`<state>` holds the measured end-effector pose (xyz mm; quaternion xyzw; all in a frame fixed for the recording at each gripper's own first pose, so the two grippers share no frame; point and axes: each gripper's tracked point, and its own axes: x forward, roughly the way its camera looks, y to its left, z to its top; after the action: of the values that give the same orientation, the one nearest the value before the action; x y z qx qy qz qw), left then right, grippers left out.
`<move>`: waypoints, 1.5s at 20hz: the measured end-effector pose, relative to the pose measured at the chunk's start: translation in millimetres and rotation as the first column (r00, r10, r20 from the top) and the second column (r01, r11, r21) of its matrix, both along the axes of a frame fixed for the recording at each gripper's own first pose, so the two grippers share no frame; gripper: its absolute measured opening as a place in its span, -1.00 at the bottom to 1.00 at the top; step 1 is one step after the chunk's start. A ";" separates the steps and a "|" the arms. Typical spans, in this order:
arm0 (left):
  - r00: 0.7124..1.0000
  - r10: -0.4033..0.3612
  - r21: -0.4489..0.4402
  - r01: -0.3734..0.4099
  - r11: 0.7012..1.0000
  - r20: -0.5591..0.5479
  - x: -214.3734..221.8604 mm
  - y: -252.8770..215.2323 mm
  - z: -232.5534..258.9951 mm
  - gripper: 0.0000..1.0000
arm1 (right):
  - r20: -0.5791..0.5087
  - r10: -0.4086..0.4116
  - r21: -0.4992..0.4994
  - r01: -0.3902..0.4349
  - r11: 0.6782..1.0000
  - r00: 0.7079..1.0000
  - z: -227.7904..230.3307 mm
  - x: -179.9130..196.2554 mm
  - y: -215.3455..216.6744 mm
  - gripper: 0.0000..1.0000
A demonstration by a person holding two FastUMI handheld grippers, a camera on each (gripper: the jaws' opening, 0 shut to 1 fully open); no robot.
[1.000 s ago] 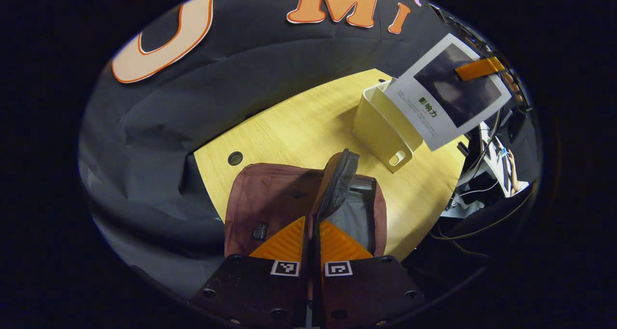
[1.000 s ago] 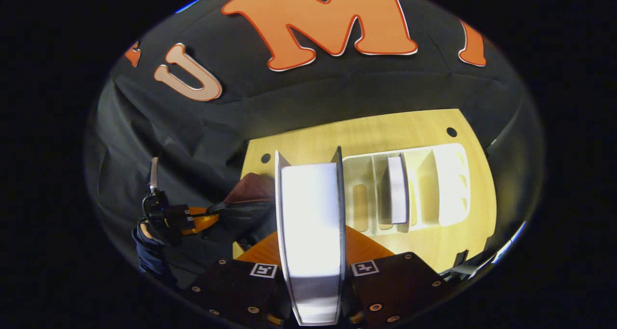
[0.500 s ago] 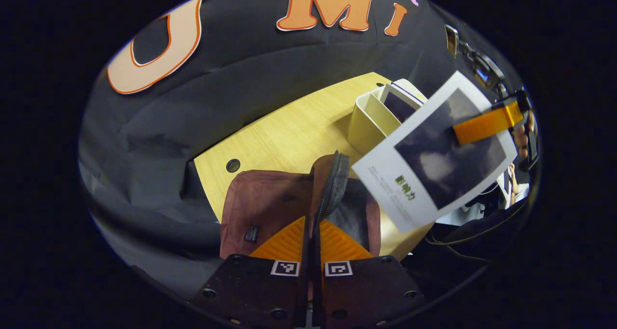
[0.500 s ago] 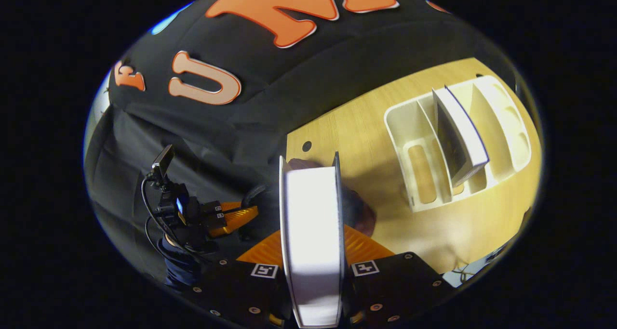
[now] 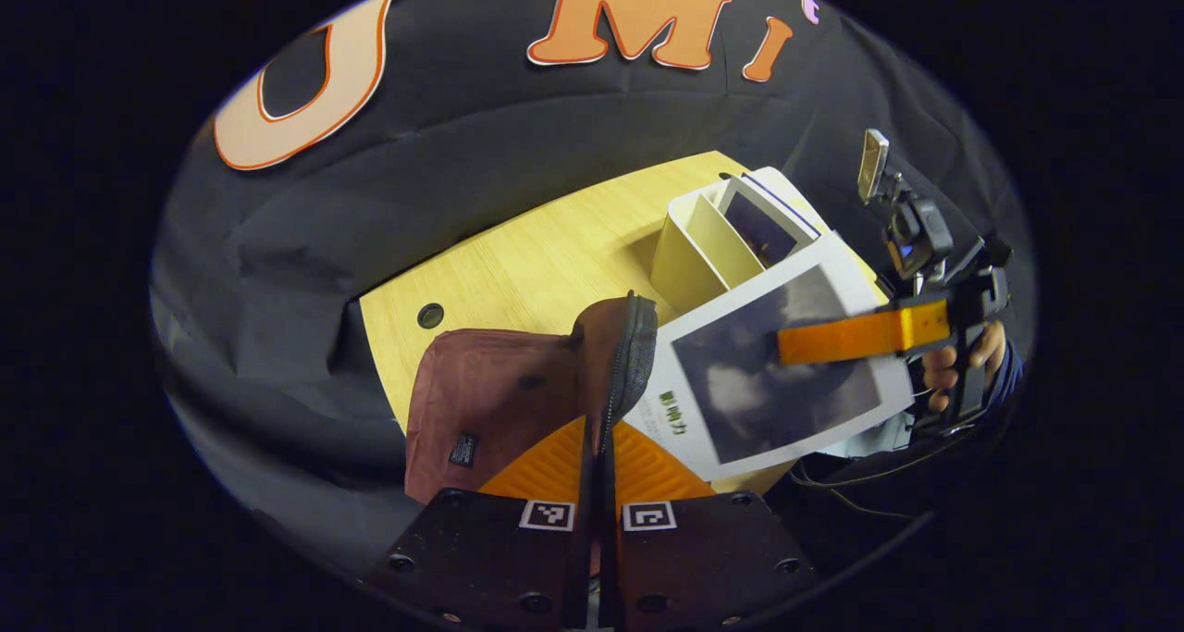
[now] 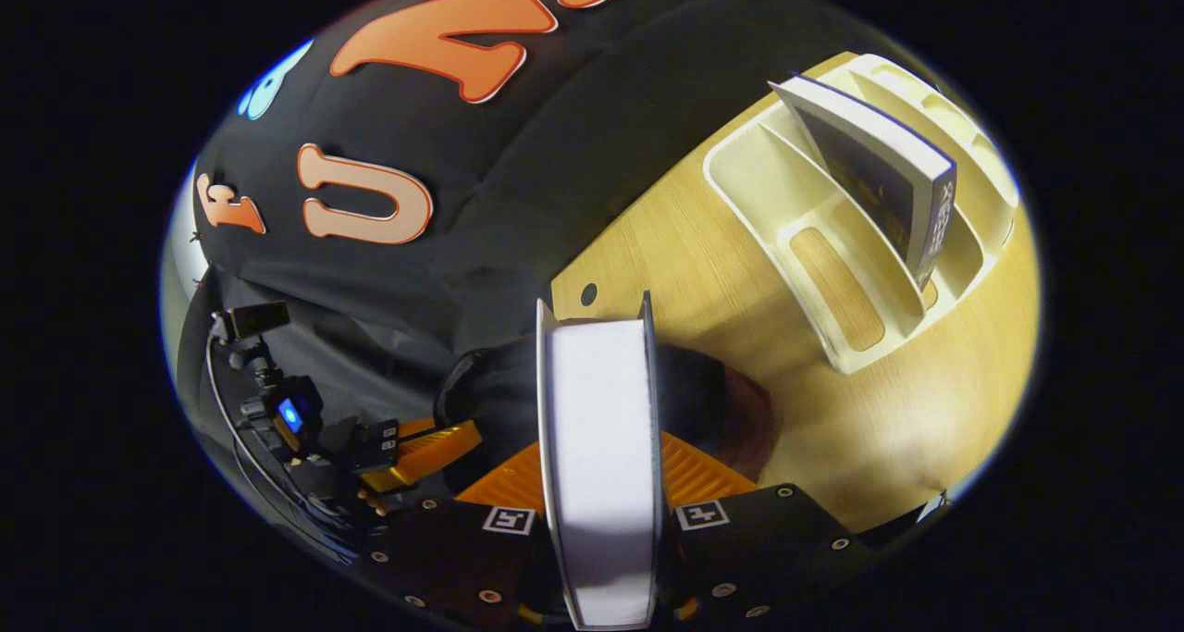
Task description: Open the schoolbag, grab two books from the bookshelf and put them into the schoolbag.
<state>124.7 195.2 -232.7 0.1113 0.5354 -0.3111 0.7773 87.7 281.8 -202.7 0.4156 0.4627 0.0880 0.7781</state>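
Both views are dim overall, with the brightest patch on the tabletop, lit from above. In the right gripper view the tabletop glows warm, and the light washes out the page edges of the held book, which show as a near-featureless white band at six o'clock. The bookshelf throws a soft shadow toward seven o'clock. In the left gripper view the schoolbag sits in muted light, its raised flap shadowing the fabric beside it. Fisheye distortion bends straight edges strongly toward the rim; detail softens and darkens there, notably around three o'clock. The centre of each view is sharp, with no motion blur evident.
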 end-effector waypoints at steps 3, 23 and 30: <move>1.000 -0.016 -0.008 0.016 1.000 0.006 -7.3 -8.6 2.9 -0.89 | -0.002 -0.051 0.029 0.051 0.998 0.999 -22.8 0.3 16.1 -0.19; 0.999 -0.041 -0.040 0.042 0.998 0.019 -29.9 -16.7 -14.1 -0.90 | -0.069 -0.041 0.017 0.042 0.999 0.997 -129.2 16.8 102.5 0.49; 1.000 -0.008 -0.059 0.009 0.998 0.018 -27.0 -19.8 -18.4 -0.90 | -0.187 0.028 -0.161 -0.059 0.985 0.982 -128.7 -21.7 33.7 0.95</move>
<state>97.7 175.4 -251.1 0.0932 0.5187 -0.3290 0.7836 66.0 315.5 -331.3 0.3456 0.5473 0.0276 0.7617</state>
